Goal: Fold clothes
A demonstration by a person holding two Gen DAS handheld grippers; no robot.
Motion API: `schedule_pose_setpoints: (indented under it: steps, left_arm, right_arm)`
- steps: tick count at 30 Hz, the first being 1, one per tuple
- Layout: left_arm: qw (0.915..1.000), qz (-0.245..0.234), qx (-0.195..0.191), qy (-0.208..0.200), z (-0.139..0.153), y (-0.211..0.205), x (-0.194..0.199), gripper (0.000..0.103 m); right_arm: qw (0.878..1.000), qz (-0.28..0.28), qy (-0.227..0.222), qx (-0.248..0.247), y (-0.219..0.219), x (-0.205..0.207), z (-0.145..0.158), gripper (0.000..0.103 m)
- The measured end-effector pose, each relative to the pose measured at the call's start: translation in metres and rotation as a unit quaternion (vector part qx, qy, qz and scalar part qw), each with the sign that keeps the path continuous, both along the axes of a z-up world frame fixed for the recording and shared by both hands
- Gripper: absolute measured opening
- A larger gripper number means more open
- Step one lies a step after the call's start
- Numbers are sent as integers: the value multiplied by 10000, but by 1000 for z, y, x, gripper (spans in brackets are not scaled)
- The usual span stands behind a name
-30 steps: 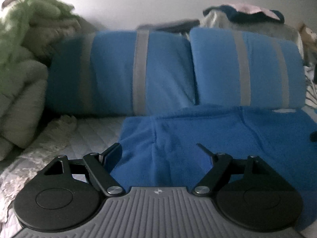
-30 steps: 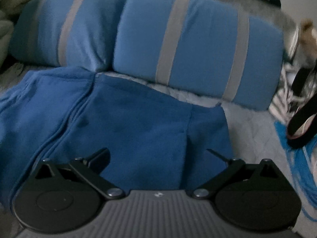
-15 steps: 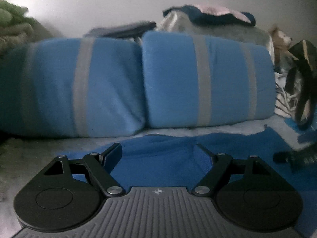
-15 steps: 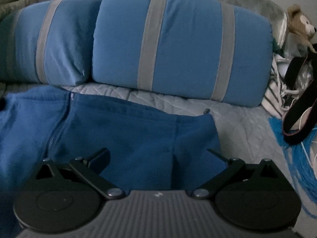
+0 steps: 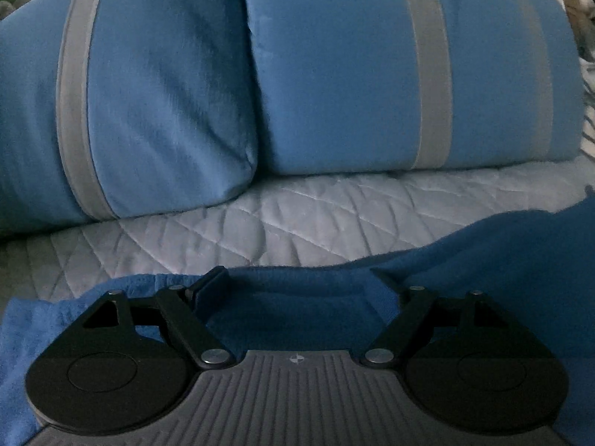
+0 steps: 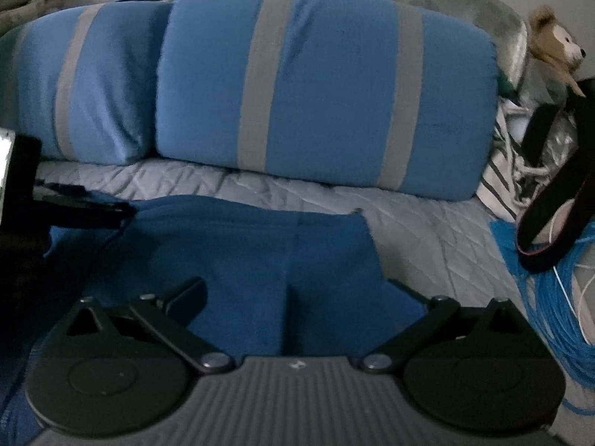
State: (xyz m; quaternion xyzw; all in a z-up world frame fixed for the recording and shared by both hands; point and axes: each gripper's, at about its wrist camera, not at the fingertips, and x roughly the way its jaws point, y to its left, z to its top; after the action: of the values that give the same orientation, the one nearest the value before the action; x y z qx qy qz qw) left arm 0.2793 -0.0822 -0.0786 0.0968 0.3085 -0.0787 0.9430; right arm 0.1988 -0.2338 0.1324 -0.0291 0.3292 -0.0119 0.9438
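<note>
A dark blue fleece garment [image 6: 241, 249] lies spread on the bed, its far edge towards the pillows. My left gripper [image 5: 297, 282] is open and low over that far edge [image 5: 483, 252], with cloth under and between its fingers but not pinched. My right gripper [image 6: 293, 290] is also open, hovering over the garment near its right far corner [image 6: 357, 219]. A seam runs down the cloth between its fingers. In the right wrist view the left gripper [image 6: 89, 204] shows as a dark shape at the left edge, above the garment's far left part.
Two light blue pillows with grey stripes [image 5: 372, 74] [image 6: 316, 85] lie across the back. Grey quilted bedspread [image 5: 297, 223] shows between them and the garment. At the right are a teddy bear [image 6: 554, 44], a black strap [image 6: 557, 215] and a coil of blue cord [image 6: 557, 297].
The left gripper has swung to the right and lower, up to the garment's far edge; the pillows now fill its view. It has come into the right wrist view. The right gripper has shifted slightly.
</note>
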Motion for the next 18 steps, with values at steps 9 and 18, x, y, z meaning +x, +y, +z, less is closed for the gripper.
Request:
schedule_pose_setpoints:
  steps: [9, 18]
  left_arm:
    - [9955, 510, -745, -275, 63, 36, -30, 81]
    - [9953, 523, -741, -329, 110, 128, -78, 81]
  right_arm:
    - [9998, -160, -49, 99, -22, 1, 1, 103]
    - [9990, -399, 175, 43, -37, 16, -7, 103]
